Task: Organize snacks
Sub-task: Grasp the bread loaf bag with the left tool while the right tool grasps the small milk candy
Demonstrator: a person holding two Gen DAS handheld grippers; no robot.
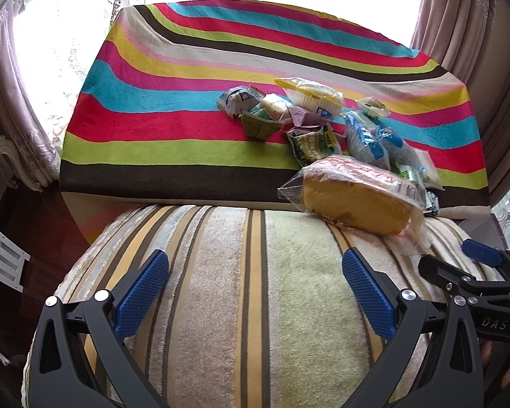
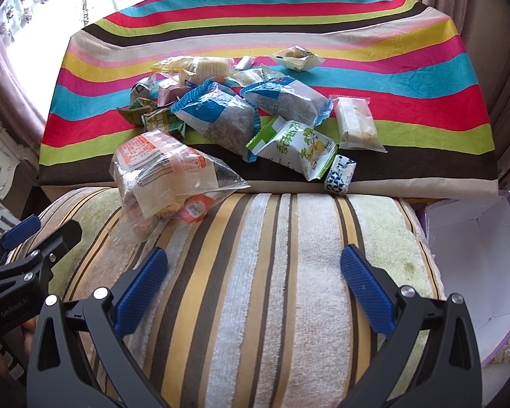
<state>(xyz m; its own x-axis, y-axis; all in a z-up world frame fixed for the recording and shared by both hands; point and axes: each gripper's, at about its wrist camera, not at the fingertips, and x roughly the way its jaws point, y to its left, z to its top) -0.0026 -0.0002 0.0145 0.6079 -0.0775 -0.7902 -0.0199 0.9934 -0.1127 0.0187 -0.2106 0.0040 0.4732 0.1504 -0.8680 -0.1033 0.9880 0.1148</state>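
Observation:
A pile of wrapped snacks lies on the rainbow-striped cloth (image 1: pixel 187 78). A clear bag of yellow cake (image 1: pixel 357 197) (image 2: pixel 163 176) hangs over the cloth's near edge onto the striped towel (image 1: pixel 255 306). Behind it are two blue-and-clear packets (image 2: pixel 214 115) (image 2: pixel 289 98), a green-and-white packet (image 2: pixel 295 146), a small blue-patterned sweet (image 2: pixel 340 173) and a pale bar (image 2: pixel 355 124). My left gripper (image 1: pixel 255 285) is open and empty over the towel, short of the cake. My right gripper (image 2: pixel 253 284) is open and empty over the towel too.
An open white-lined purple box (image 2: pixel 472 261) stands right of the towel. Curtains (image 1: pixel 452 10) and bright windows ring the table. A white cabinet (image 2: pixel 0 159) stands at the left. The right gripper's fingers (image 1: pixel 479 255) show at the left wrist view's right edge.

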